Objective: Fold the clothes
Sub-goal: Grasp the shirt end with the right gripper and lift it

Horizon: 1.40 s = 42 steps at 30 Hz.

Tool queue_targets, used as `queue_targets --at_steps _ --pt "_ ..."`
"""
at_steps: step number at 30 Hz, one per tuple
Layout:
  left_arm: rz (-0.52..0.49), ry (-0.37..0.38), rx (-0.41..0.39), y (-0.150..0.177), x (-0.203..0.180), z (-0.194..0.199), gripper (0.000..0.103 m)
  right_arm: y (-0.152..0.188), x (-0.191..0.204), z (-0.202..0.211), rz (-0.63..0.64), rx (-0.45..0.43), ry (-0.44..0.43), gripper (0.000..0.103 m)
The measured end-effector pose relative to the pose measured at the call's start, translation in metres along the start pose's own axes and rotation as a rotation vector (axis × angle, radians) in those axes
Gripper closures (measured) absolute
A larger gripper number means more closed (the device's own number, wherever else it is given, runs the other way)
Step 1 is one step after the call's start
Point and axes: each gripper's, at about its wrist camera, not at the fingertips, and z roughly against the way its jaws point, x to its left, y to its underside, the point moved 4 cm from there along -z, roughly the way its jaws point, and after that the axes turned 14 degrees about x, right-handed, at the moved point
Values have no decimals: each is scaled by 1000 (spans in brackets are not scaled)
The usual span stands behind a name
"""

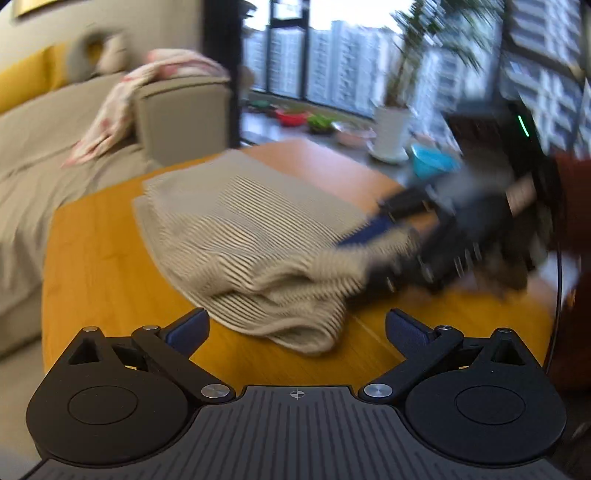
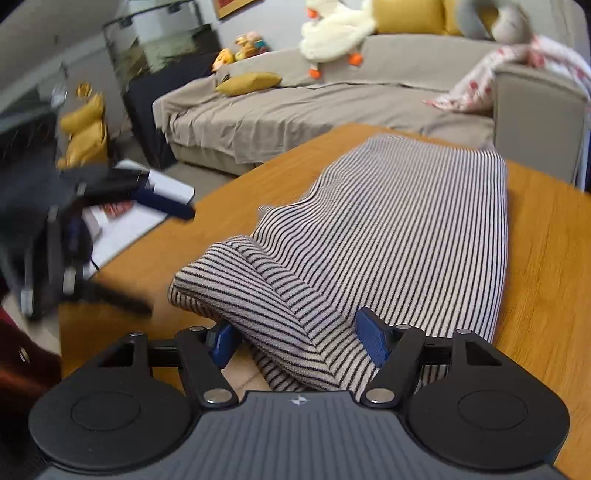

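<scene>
A beige garment with thin dark stripes (image 1: 251, 236) lies folded in layers on the wooden table (image 1: 103, 258). My left gripper (image 1: 297, 328) is open and empty, just short of the garment's near corner. In the right wrist view the garment (image 2: 406, 229) stretches away from me, with a rolled fold (image 2: 258, 295) lying between the jaws of my right gripper (image 2: 299, 343), which stand apart around it. The right gripper also shows in the left wrist view (image 1: 369, 229), blurred, at the garment's right edge. The left gripper shows blurred in the right wrist view (image 2: 166, 258).
A beige sofa (image 2: 295, 107) with yellow cushions, a plush duck (image 2: 332, 29) and a pink patterned cloth (image 1: 122, 107) stands beyond the table. A potted plant (image 1: 391, 129) and bowls sit by the window. White papers (image 2: 125, 225) lie left of the table.
</scene>
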Motion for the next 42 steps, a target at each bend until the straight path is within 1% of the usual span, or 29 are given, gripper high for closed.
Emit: queue_targets --at_steps 1,4,5,6,7,8,10,13,15,16,18,19,20,21,22,23,26,28,32,35,38,42 --pt "-34 -27 20 1 -6 -7 0 0 -2 0 -18 -1 -14 35" --pt "-80 -181 86 -2 -12 -36 0 0 -9 -1 -59 -3 -43 35" --pt "-91 -228 104 -3 -14 -45 0 -3 -11 -3 -55 -3 -37 35" --pt "-68 -244 90 -7 -11 -46 0 -4 -10 -2 -34 -4 -17 34" --pt "-44 -257 76 -12 -9 -46 0 -1 -6 0 6 -8 21 28" --pt "-8 -246 63 -16 -5 -44 0 1 1 2 58 -14 70 18" --pt "65 -222 36 -23 4 -39 0 9 11 1 167 -24 176 12" --pt "198 -127 22 -30 22 -34 0 23 25 -1 333 -39 339 9" --pt "268 -78 26 -32 31 -34 0 30 28 -8 404 -34 427 8" --pt "299 -56 28 -32 35 -35 0 32 28 -12 420 -35 456 7" --pt "338 -30 30 -33 39 -37 0 30 27 -15 417 -66 475 8" --pt "344 -32 31 -34 40 -37 0 29 26 -16 419 -76 487 22" --pt "349 -34 32 -34 42 -38 0 27 27 -17 431 -76 500 53" --pt "354 -36 33 -35 43 -38 0 26 29 -17 445 -73 502 59" --pt "359 -38 34 -35 44 -39 0 25 31 -17 459 -70 504 63" --pt "364 -38 33 -36 45 -38 0 24 33 -16 471 -71 505 66" --pt "367 -6 -13 -27 47 -19 0 17 31 -9 456 -62 487 69" --pt "369 15 -43 -22 48 -6 0 15 28 -7 445 -37 478 70" --pt "373 55 -105 -10 50 20 0 21 30 -9 457 21 475 73" --pt "399 8 -163 -15 63 35 0 22 38 -8 474 62 445 75" --pt "386 -7 -172 -31 71 24 0 23 51 6 500 116 380 75" --pt "344 -17 -106 -55 80 -23 0 22 68 43 550 171 309 75"
